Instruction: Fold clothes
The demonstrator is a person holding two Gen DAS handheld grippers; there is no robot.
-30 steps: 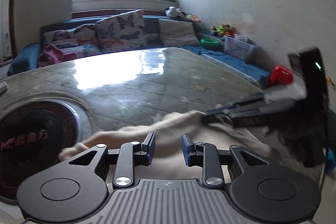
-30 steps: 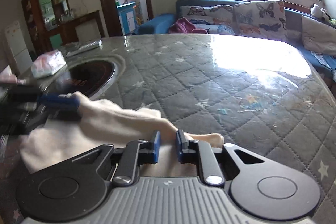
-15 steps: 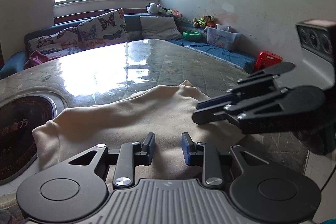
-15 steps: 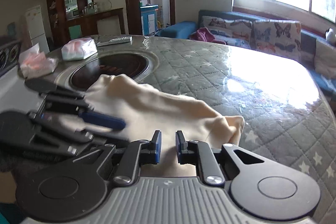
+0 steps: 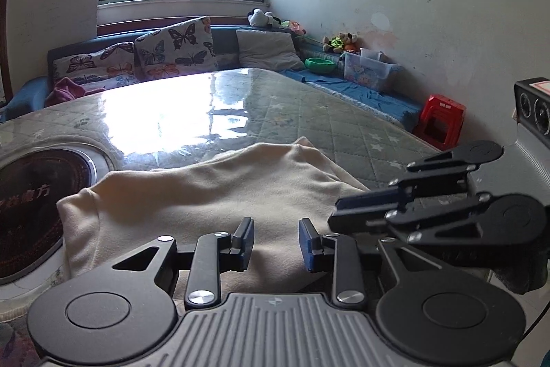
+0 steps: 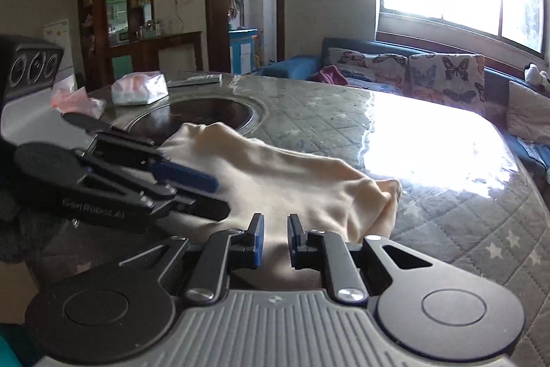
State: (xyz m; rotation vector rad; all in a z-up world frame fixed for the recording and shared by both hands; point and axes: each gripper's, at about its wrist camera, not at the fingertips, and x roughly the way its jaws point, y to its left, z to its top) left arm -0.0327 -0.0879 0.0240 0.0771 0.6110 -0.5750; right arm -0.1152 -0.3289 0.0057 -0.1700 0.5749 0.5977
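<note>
On the left, the left gripper hangs over the near part of the cream garment, fingers apart and empty. The garment lies bunched on the quilted table. The right gripper, fingers slightly apart, also grips nothing, probably to take the hem.

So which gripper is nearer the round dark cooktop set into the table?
Left. The left gripper hovers over the cream garment on the side by the cooktop; the right gripper is over the garment's far side.

cream garment, grey star-quilted table cover
</note>
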